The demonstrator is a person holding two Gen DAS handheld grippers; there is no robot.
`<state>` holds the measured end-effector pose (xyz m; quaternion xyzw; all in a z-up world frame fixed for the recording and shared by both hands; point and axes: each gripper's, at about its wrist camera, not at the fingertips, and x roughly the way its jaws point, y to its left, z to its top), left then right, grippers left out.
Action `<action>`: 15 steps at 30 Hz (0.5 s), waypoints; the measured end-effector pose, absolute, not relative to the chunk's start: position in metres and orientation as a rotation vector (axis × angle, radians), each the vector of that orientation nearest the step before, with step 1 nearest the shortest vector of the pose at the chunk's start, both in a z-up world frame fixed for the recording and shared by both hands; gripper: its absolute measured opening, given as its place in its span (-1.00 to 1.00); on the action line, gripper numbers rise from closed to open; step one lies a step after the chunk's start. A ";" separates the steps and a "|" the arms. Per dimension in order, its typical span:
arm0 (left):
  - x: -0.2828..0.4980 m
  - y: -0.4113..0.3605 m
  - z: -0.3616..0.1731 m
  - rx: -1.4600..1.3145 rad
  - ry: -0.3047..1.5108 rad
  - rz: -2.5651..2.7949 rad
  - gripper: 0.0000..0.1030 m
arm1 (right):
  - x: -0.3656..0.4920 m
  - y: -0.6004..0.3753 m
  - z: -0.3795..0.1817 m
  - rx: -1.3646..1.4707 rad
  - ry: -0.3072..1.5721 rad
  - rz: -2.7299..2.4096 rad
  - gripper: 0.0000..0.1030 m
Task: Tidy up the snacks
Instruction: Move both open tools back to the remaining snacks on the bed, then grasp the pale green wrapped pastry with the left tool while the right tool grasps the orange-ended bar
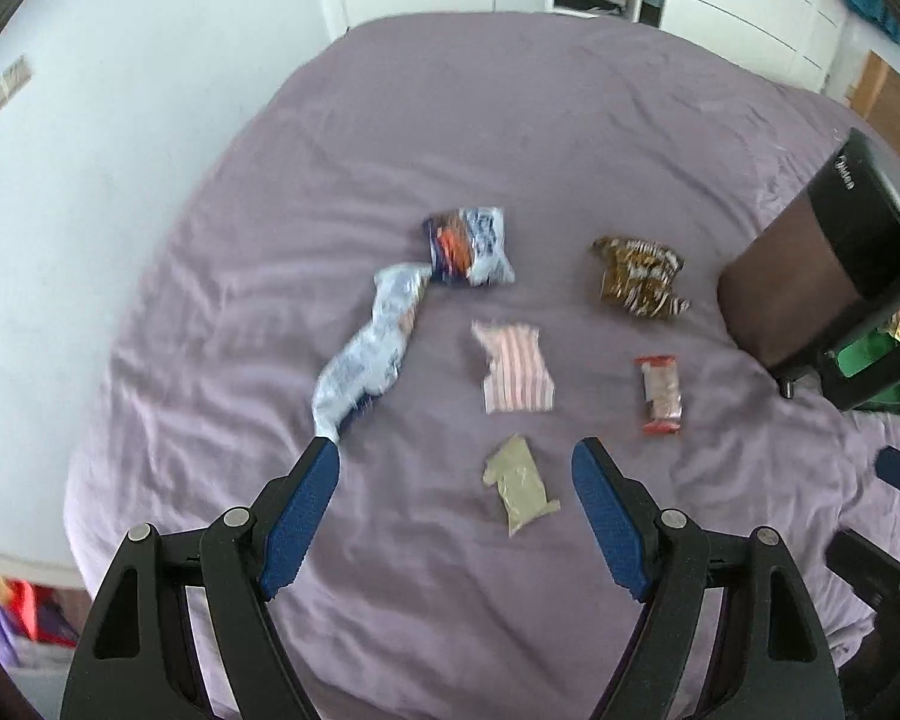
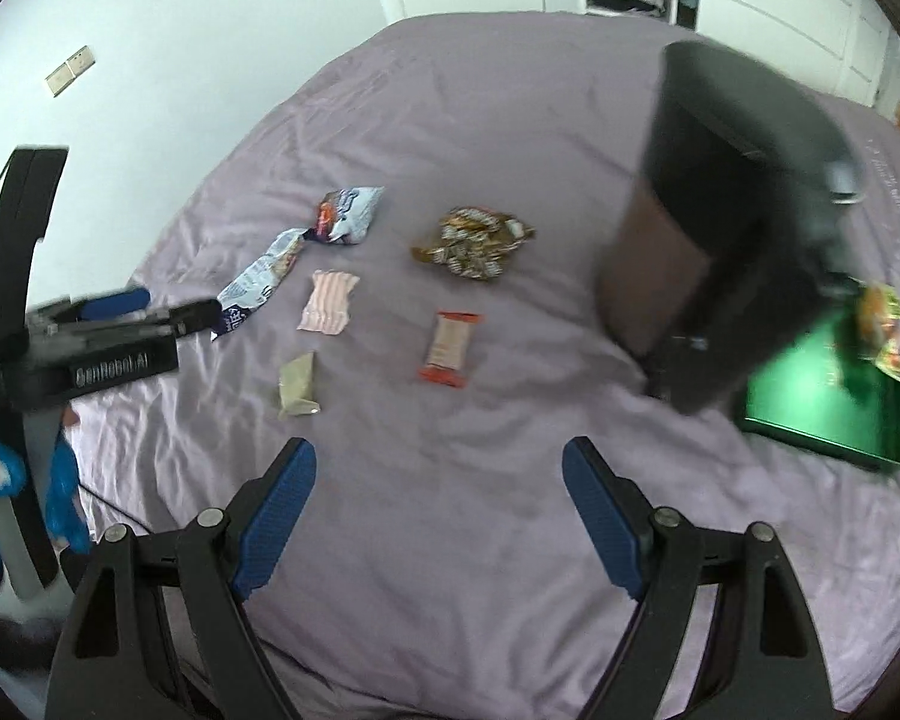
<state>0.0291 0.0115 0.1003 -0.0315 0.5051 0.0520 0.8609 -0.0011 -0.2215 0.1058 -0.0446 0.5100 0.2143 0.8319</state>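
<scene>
Six snack packets lie scattered on a purple bedsheet point(image 1: 510, 120), and I place them all by the red-ended bar point(image 1: 660, 395), a small wrapper with red at both ends.

Left of the red-ended bar, just beside it, lies a pink striped packet point(image 1: 515, 367). Nearer to me than that one, a small pale grey-green sachet point(image 1: 519, 485) lies on the sheet. Beyond the red-ended bar, towards the wardrobes, sits a crumpled brown and white wrapper point(image 1: 639, 277). Far left of the bar, past the pink striped packet, a long twisted white and blue bag point(image 1: 372, 354) stretches across the sheet, and at its far end a blue and orange packet point(image 1: 471, 246) touches it or nearly does.

To the right of the red-ended bar, well apart from it, lies a green tray point(image 2: 822, 414) with an orange and yellow packet point(image 2: 885, 324) at its far corner. A dark, blurred upright object point(image 2: 726, 228) stands between the bar and the tray; I cannot tell what it is.

The left gripper point(image 1: 456, 462) hovers on the near side of the sachet with its blue pads spread wide and nothing between them but the sheet below. The right gripper point(image 2: 438, 462) hangs over bare sheet, on the near side of the red-ended bar, likewise spread wide and holding nothing.
</scene>
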 end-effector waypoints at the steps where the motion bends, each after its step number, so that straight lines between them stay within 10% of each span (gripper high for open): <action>1: 0.029 0.011 0.093 -0.076 1.073 0.107 0.46 | 0.002 -0.217 0.101 -0.089 1.085 0.455 0.94; 15: 0.056 0.003 0.007 -0.207 1.189 0.154 0.46 | 0.083 -0.189 0.018 0.005 1.162 0.434 0.93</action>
